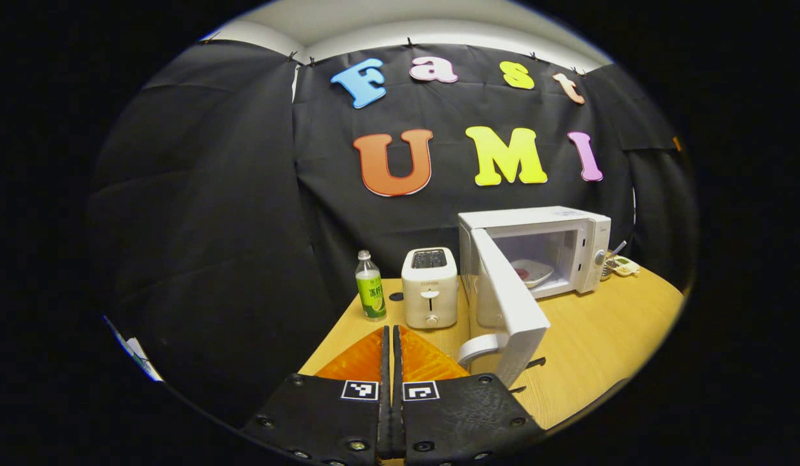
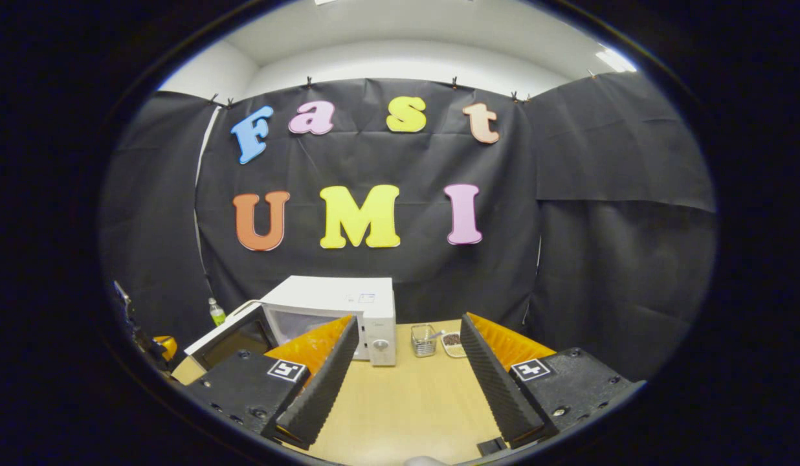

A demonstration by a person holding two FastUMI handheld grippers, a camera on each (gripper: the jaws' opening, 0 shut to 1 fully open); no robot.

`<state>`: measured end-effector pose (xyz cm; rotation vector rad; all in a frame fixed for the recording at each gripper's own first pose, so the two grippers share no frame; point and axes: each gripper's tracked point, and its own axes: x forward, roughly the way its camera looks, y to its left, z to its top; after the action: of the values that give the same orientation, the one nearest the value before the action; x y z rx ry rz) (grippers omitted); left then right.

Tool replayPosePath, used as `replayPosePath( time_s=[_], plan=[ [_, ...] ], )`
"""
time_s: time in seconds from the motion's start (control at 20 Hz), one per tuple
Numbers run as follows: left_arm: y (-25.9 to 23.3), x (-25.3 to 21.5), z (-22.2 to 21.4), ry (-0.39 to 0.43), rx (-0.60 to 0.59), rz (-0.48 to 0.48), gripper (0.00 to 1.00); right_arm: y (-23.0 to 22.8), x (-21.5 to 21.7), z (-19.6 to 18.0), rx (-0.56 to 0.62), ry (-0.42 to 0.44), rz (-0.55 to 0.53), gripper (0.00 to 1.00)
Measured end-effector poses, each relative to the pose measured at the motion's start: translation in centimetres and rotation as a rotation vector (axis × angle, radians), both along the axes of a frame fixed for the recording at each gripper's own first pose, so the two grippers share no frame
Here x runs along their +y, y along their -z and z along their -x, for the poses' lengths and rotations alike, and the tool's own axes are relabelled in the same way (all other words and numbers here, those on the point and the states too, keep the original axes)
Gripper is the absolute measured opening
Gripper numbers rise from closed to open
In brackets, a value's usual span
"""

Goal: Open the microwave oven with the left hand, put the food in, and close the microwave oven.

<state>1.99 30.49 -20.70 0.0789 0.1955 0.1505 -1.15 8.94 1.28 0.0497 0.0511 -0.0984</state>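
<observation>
1. Left gripper (image 1: 392,349): fingers pressed together with only a thin seam between them, nothing held. It sits low over the near left part of the wooden table (image 1: 594,343), just short of the toaster.
2. Right gripper (image 2: 403,362): fingers spread wide apart, nothing between them; bare tabletop shows through the gap.
3. Microwave oven (image 1: 568,243): stands at the back of the table, against the black cloth wall. Its door (image 1: 510,304) is swung out toward the near edge, its handle (image 1: 474,349) just right of the left gripper's fingers.
4. Food: a plate (image 1: 531,272) with a red item rests inside the oven cavity, on its floor.
5. Left side: a white toaster (image 1: 430,288) stands just beside the oven, a green-labelled bottle (image 1: 370,288) to its left, near the table's left edge.
6. Right side: a small wire basket (image 2: 424,340) and a tray (image 2: 452,343) sit by the oven's control side.
7. Open room: the near right stretch of tabletop, between door and right edge.
</observation>
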Motion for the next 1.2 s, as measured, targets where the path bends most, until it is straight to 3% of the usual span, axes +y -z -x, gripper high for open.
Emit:
replayPosePath(
  time_s=[0.05,0.1,0.15,0.35,0.4,0.45,0.7,0.75,0.8,0.85,0.9,1.1,1.15,1.2],
  plan=[
    [0.9,-0.1,-0.4,0.003,0.008,0.0,0.0,0.0,0.1,0.3,0.005,0.002,0.002,0.92],
    [1.5,-0.4,-0.9,0.017,0.014,0.002,0.11,0.0,0.2,0.6,0.016,0.007,0.004,0.92],
    [1.9,-0.9,-1.4,0.028,0.015,0.007,0.0,0.1,0.3,0.7,0.024,0.009,0.004,1.0],
    [3.1,-2.1,-3.1,0.053,0.042,-0.003,0.0,-0.1,-0.3,1.6,0.025,0.037,-0.002,1.0],
    [3.1,-2.3,-3.2,0.058,0.041,0.003,0.11,0.1,-0.9,1.8,0.031,0.057,-0.003,1.0],
    [3.0,-3.0,-3.1,0.068,0.041,0.019,0.0,0.6,-1.0,1.9,0.038,0.061,-0.017,1.0],
    [3.0,-6.7,-2.9,0.131,0.033,0.028,0.0,0.9,-2.1,2.0,0.056,0.076,-0.03,1.0],
    [3.2,-7.7,-2.9,0.146,0.036,0.033,0.0,1.0,-2.2,1.8,0.06,0.074,-0.025,0.92],
    [3.4,-8.8,-2.9,0.157,0.039,0.035,0.0,1.0,-2.3,1.6,0.065,0.068,-0.02,1.0],
    [3.5,-10.0,-2.9,0.17,0.043,0.039,0.0,1.0,-2.3,1.5,0.071,0.063,-0.016,0.92],
    [3.7,-11.2,-2.9,0.182,0.051,0.044,0.0,1.0,-2.5,1.3,0.071,0.059,-0.015,1.0],
    [3.9,-15.8,-3.6,0.247,0.066,0.044,0.0,0.8,-2.9,0.8,0.063,0.047,-0.02,1.0],
    [3.7,-17.0,-3.8,0.263,0.064,0.04,0.0,0.9,-2.9,0.4,0.066,0.04,-0.014,0.92],
    [3.5,-18.1,-4.2,0.276,0.059,0.036,0.0,0.9,-3.2,0.1,0.067,0.037,-0.007,1.0]
  ],
)
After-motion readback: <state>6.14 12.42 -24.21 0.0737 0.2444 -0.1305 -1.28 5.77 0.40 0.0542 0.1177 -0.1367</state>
